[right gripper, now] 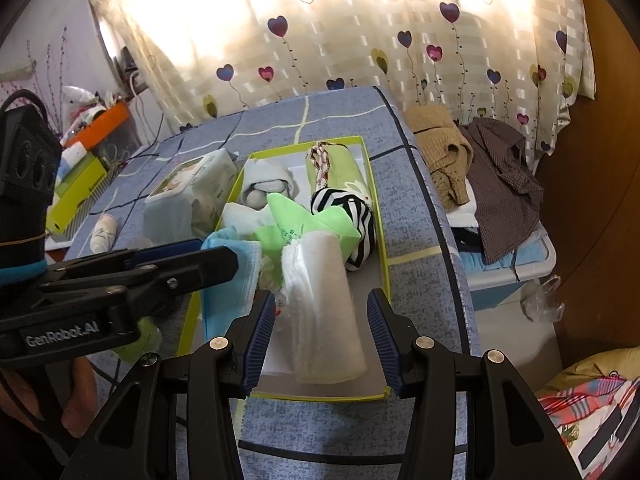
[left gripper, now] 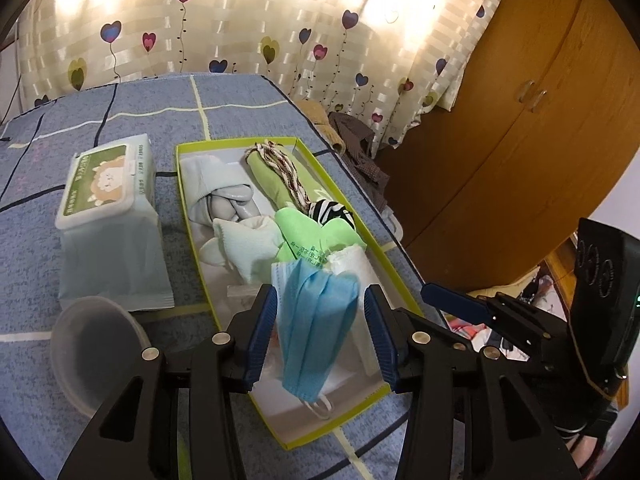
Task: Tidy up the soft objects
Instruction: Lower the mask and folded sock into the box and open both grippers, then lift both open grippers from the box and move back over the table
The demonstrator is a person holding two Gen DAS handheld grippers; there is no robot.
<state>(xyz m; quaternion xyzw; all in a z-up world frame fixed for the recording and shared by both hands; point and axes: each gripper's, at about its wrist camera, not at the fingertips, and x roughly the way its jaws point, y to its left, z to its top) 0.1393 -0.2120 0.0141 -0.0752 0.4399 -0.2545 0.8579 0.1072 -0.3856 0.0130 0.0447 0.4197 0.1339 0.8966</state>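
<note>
A green-rimmed shallow box (left gripper: pixel 192 216) (right gripper: pixel 382 216) lies on the blue bedspread and holds soft things: a grey-white cloth bundle (left gripper: pixel 212 188), a green roll with braided cord (left gripper: pixel 276 172), a striped sock (right gripper: pixel 352 208), a bright green cloth (left gripper: pixel 308 232) and a pale towel (left gripper: pixel 248 248). My left gripper (left gripper: pixel 320 336) is open around a blue face mask (left gripper: pixel 316 320) in the box's near end. My right gripper (right gripper: pixel 322 332) is open around a white rolled cloth (right gripper: pixel 320 304) in the box, beside the mask (right gripper: pixel 228 272).
A wet-wipes pack (left gripper: pixel 108 216) and a clear plastic cup (left gripper: pixel 92 340) sit left of the box. Brown clothes (right gripper: pixel 480 168) lie on a bin right of the bed. A wooden wardrobe (left gripper: pixel 520 120) stands at the right. Curtains hang behind.
</note>
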